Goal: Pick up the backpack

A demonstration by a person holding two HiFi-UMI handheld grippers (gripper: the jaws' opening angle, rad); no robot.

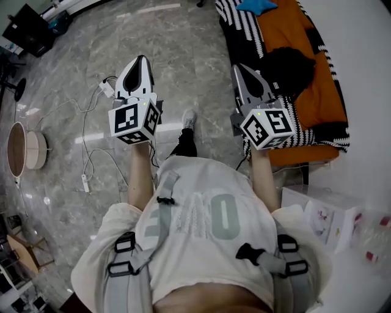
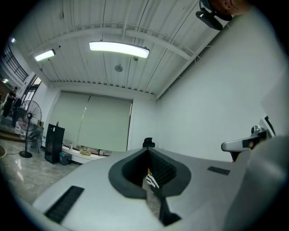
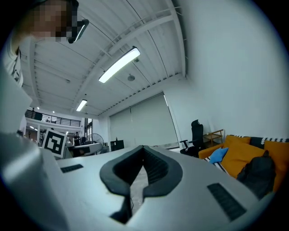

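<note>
While the person holds both tools out in front over the grey marble floor [image 1: 183, 55], the left gripper [image 1: 141, 61] [image 2: 148, 150] has its jaws pressed together with nothing between them. The right gripper [image 1: 241, 70] [image 3: 143, 148] is likewise closed and empty. The black backpack [image 1: 290, 70] [image 3: 259, 173] sits slumped on the orange sofa [image 1: 287, 30] [image 3: 241, 155], on the seat near its front edge, where a black-and-white striped throw [image 1: 241, 30] hangs. It is just to the right of the right gripper's tip and not touching it; the left gripper is well apart from it. A blue cushion [image 1: 256, 5] [image 3: 219, 154] lies toward the sofa's far end. White cables [image 1: 91, 116] trail across the floor near the left gripper.
</note>
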